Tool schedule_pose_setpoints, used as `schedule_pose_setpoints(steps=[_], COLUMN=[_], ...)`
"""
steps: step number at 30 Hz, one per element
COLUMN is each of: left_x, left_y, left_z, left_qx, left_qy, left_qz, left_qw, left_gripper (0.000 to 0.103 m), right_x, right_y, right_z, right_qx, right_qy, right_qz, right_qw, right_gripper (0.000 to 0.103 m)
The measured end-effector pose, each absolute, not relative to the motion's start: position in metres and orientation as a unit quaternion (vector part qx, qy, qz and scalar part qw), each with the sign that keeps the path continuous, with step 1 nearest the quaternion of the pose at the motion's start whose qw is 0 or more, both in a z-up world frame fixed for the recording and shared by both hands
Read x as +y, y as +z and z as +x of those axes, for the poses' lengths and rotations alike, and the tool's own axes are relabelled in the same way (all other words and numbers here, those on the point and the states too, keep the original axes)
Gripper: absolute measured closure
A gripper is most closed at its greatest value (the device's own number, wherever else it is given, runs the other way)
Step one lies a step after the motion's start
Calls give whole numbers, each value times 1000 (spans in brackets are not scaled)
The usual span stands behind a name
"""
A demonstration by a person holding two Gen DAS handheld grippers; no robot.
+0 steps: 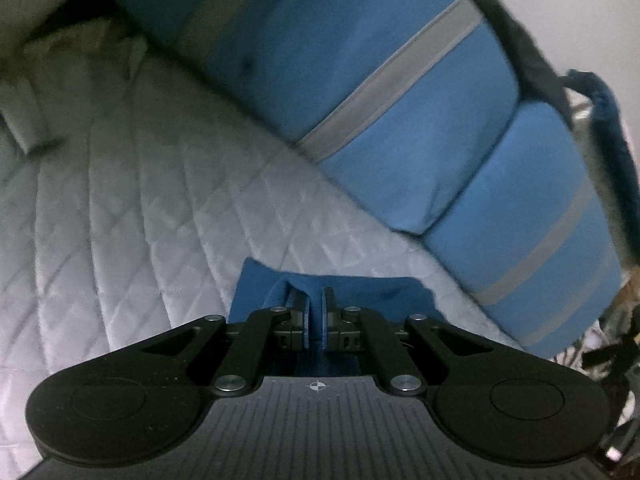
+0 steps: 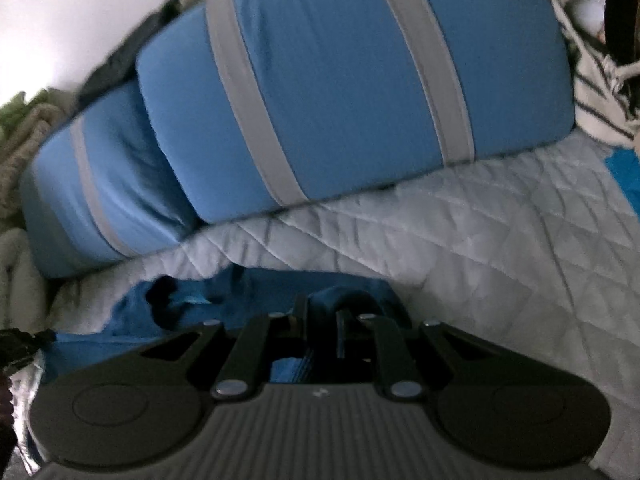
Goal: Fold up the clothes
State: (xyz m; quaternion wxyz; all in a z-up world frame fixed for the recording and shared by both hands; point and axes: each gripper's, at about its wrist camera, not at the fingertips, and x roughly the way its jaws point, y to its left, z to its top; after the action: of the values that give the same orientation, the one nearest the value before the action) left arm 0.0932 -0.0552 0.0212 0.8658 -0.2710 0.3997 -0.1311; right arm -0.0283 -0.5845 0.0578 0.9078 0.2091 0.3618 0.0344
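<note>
A dark blue garment (image 1: 360, 294) lies bunched on the white quilted bedcover (image 1: 140, 200). My left gripper (image 1: 316, 300) is shut on a fold of it, with cloth pinched between the fingers. In the right wrist view the same blue garment (image 2: 200, 300) spreads to the left in loose folds. My right gripper (image 2: 322, 312) is shut on another bunched fold of it, held just above the bedcover (image 2: 500, 240).
Two blue cushions with grey stripes (image 1: 380, 80) (image 2: 340, 80) stand along the back of the bed. A striped black-and-white cloth (image 2: 600, 96) lies at the right, more blue fabric (image 2: 624, 176) beside it. A beige knit blanket (image 2: 20, 140) sits at the left.
</note>
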Motion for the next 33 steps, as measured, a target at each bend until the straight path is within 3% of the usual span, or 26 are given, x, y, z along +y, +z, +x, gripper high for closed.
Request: schedule_pose_setpoints(steps=[3,5,7,8,10,14,17,18,19,20,21,22,25,33], left_x=[-54,-51,-47,-45,-42,-43,-45,-46,-48,-49,-50,-50,-49,-48], left_y=[7,2,2,4,7,10,7,7,6,6,7,7,20,44], left_z=[97,97,94,92,86,74,66,65,65,65,65,65,66,101], left_qx=[411,417,415,413,414,441,463,469,477,483,488,493,485,438], left_qy=[-121,-124,-142,-152,-163,-175,-181,-184,-188,-191,-194,-197,-212,-198], left_qz=[-288,-303,-320,-327,-327,-304,-285,-280,-274,-271,-269,-267,-276,-348], left_qw=[856,848,840,837,834,826,820,817,814,810,807,804,802,805], left_gripper=[95,90,70,64,47,45,47,57,80,89,94,97,98,98], right_x=[-583,-584,-585,-586,-587,-587,-586,-585,-585,-584,-583,-583,-583,-586], right_y=[41,34,33,33,34,34,32,31,31,31,32,33,41,66], right_z=[-21,-19,-21,-22,-27,-38,-46,-48,-50,-52,-53,-54,-55,-27], right_qx=[375,378,377,376,374,388,399,403,405,407,411,414,406,359], right_qy=[24,21,32,38,53,78,93,96,98,100,100,101,102,94], right_qz=[210,217,227,233,237,241,241,241,240,238,236,235,239,265], right_qw=[903,900,897,896,895,886,880,878,877,876,875,874,876,890], right_gripper=[86,67,51,39,26,24,25,28,31,47,56,77,89,90])
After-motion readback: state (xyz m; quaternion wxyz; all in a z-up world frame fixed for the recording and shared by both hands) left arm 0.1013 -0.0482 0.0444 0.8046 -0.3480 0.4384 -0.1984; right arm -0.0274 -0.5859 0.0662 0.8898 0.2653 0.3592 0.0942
